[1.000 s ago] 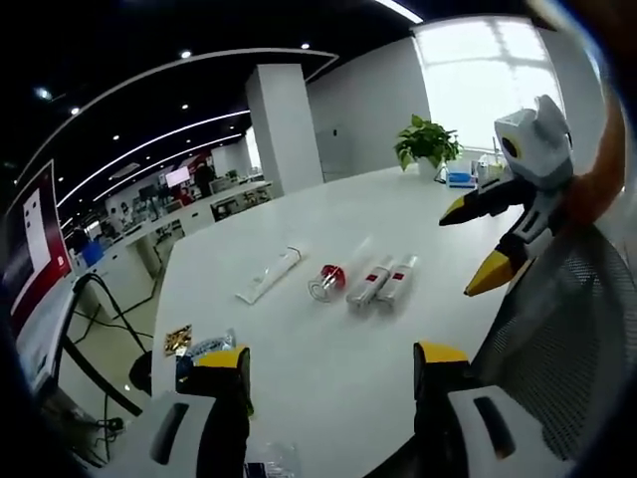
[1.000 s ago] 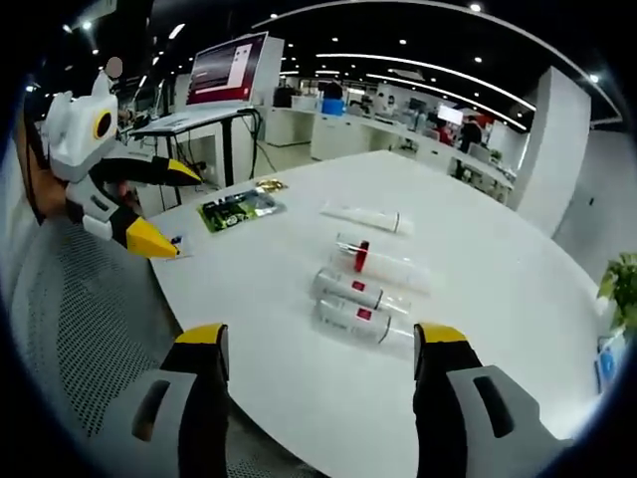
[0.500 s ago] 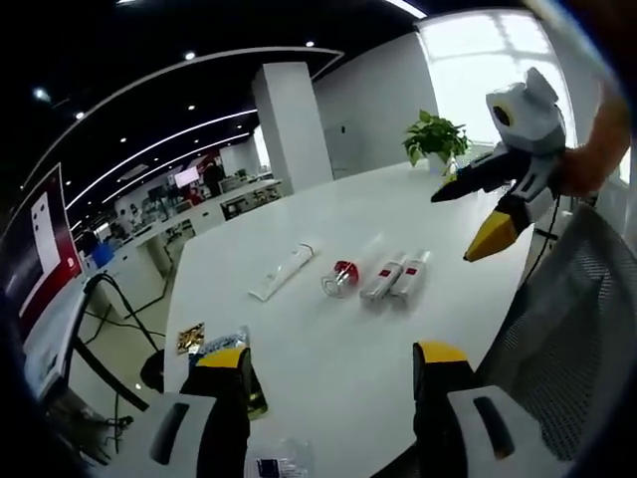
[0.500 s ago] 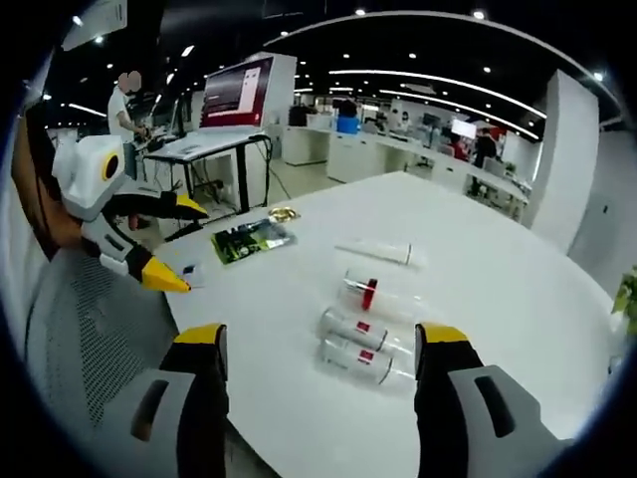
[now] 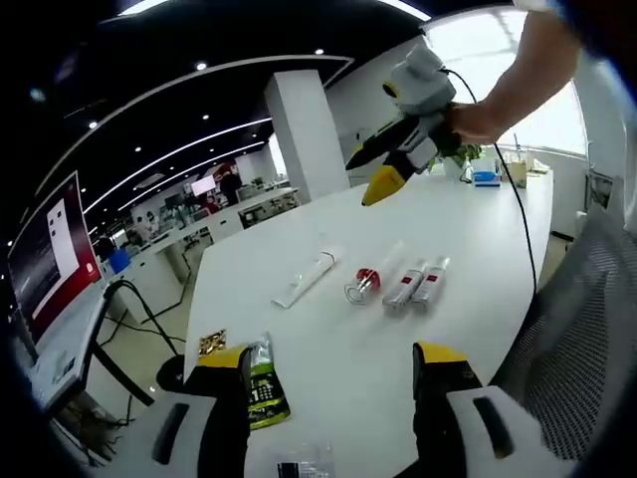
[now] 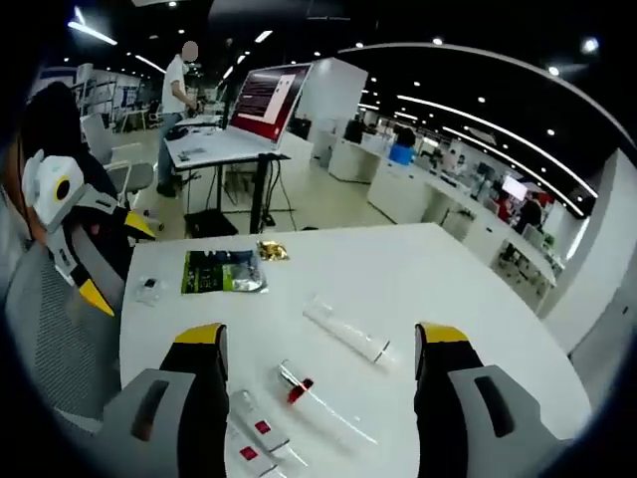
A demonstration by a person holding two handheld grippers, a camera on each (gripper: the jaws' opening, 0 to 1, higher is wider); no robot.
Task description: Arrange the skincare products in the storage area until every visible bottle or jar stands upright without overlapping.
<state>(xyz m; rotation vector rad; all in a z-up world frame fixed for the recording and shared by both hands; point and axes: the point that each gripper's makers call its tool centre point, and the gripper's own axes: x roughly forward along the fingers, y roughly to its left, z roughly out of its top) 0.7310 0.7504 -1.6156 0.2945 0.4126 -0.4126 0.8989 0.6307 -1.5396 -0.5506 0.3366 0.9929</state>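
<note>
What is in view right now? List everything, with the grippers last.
White tube: 1, white, lying on the table, nearest the pillar.
Red-collared clear bottle: 1, clear with red band, lying beside the tube.
Red-labelled bottles: 2, clear with red labels, lying side by side.
Green packet: 1, green, at the near table edge.
Gold wrapper: 1, gold, beside the packet.
Table: 1, white.
Mesh chair: 1, grey.
Potted plant: 1, green, far table end.
Left gripper: yellow-tipped, open, empty.
Right gripper: yellow-tipped, open, raised over the table.
</note>
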